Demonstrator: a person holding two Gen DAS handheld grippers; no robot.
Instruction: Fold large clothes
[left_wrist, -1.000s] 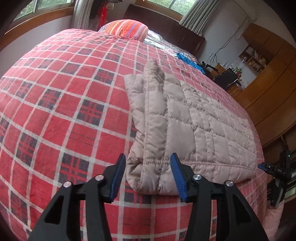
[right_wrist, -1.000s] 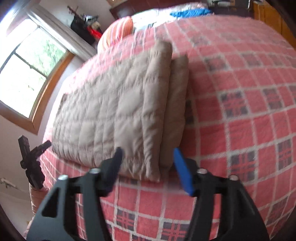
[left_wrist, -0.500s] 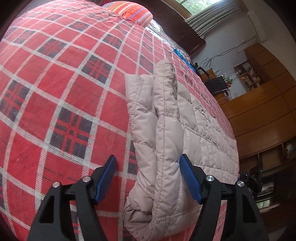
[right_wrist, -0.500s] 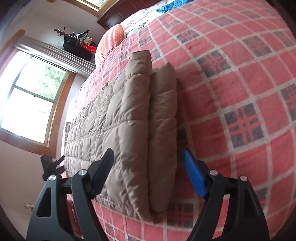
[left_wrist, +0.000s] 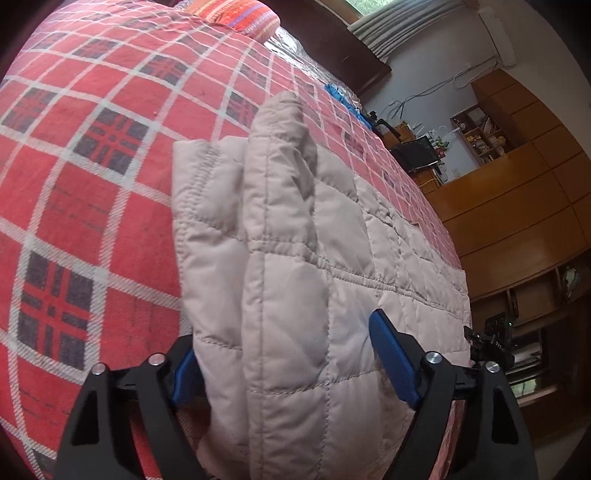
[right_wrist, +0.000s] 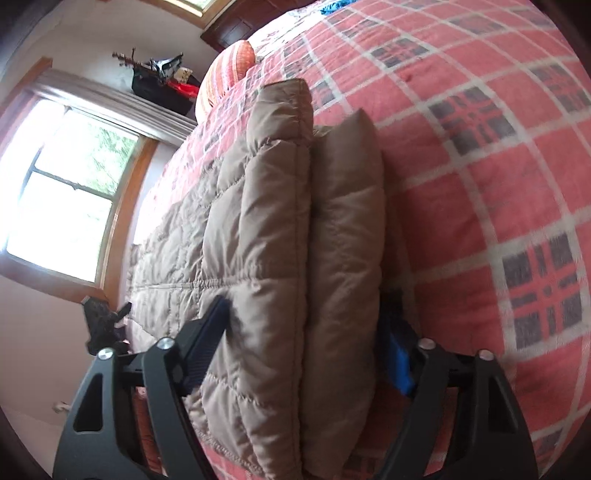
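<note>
While one quilted jacket (left_wrist: 295, 258) lies folded, two grippers straddle ends.

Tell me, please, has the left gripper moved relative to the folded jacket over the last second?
Yes. The left gripper has advanced onto the quilted jacket, whose folded end, formerly ahead of its fingertips, now sits between the open jaws.

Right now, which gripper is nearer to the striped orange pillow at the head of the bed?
Cannot tell. The left gripper and right gripper each straddle an opposite end of the folded quilted jacket, with the striped pillow far up the plaid bed cover from both.
</note>
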